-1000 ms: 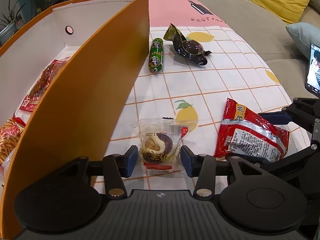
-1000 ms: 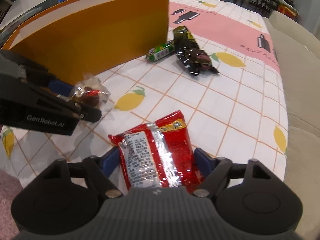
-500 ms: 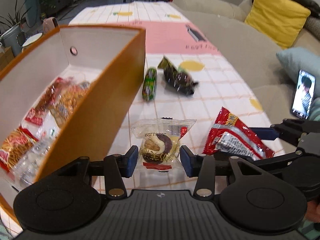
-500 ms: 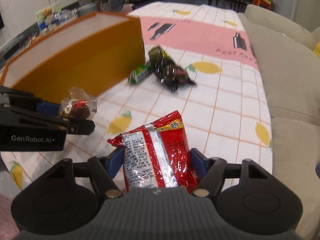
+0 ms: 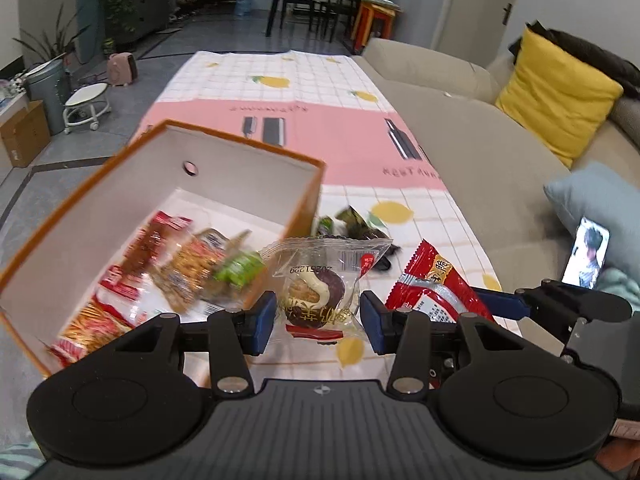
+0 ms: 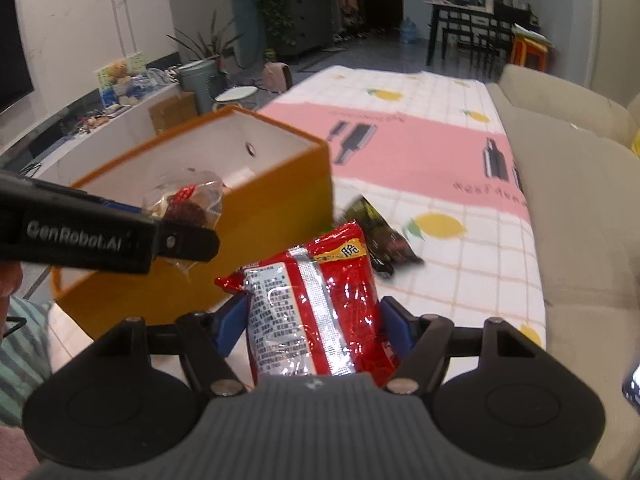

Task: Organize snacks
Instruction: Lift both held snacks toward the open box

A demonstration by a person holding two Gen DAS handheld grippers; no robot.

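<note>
My left gripper (image 5: 318, 318) is shut on a clear-wrapped round pastry (image 5: 316, 292), held in the air just right of the orange box (image 5: 80, 216). Seen from the right wrist, that pastry (image 6: 184, 204) hangs in front of the box's near wall (image 6: 256, 224). My right gripper (image 6: 312, 330) is shut on a red snack packet (image 6: 316, 300), lifted above the tablecloth; the packet (image 5: 436, 288) also shows at the right of the left wrist view. Several wrapped snacks (image 5: 172, 264) lie inside the box. A dark wrapped snack (image 6: 380, 240) lies on the cloth beyond the packet.
The lemon-print tablecloth (image 5: 304, 96) runs far ahead. A beige sofa (image 5: 480, 152) lines the right side, with a yellow cushion (image 5: 560, 92) and a lit phone (image 5: 586, 256). A small green snack (image 5: 326, 224) lies half hidden behind the box corner.
Both grippers have risen off the cloth, each carrying its snack. The box interior and its snacks have come into view, and the cloth now lies farther below.
</note>
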